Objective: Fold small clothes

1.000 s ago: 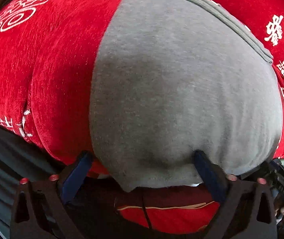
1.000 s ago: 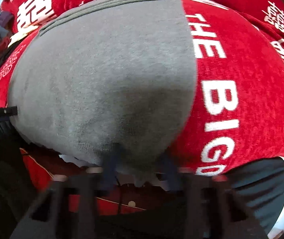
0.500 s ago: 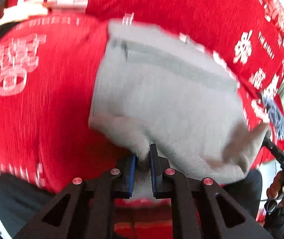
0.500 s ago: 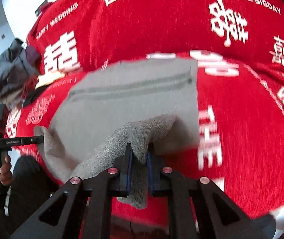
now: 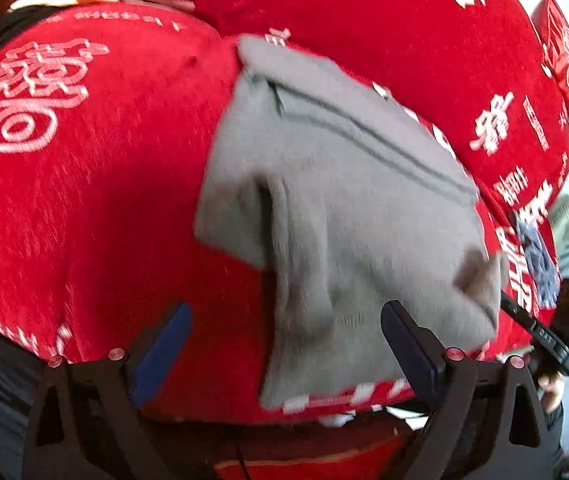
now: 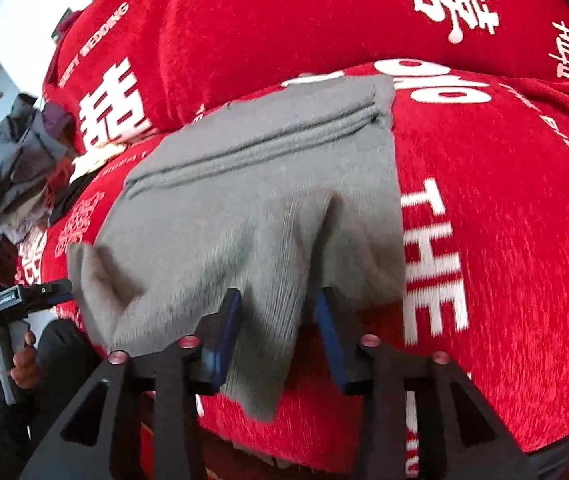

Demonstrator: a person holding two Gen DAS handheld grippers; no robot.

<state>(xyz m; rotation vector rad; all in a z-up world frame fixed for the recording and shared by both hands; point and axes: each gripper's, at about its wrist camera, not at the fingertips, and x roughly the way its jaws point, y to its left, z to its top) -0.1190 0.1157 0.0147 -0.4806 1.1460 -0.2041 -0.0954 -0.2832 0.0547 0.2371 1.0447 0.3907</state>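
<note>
A small grey knit garment (image 5: 348, 184) lies on the red cushion (image 5: 84, 200), its near corners folded back over its body. My left gripper (image 5: 284, 332) is open, with the near left corner of the cloth lying loose between its fingers. In the right wrist view the same garment (image 6: 252, 200) shows its stitched waistband at the far edge. My right gripper (image 6: 278, 320) is open, its blue pads on either side of a hanging fold of the cloth without pressing it.
The red seat cushion (image 6: 504, 240) and the red backrest (image 6: 284, 20) carry white lettering. A pile of grey and dark clothes (image 6: 16, 168) lies at the far left. The other handheld gripper shows in each view (image 5: 556, 328) (image 6: 12, 300).
Both grippers closed on the garment's near corners, lifted them up and back over it, and have now opened and let the cloth go.
</note>
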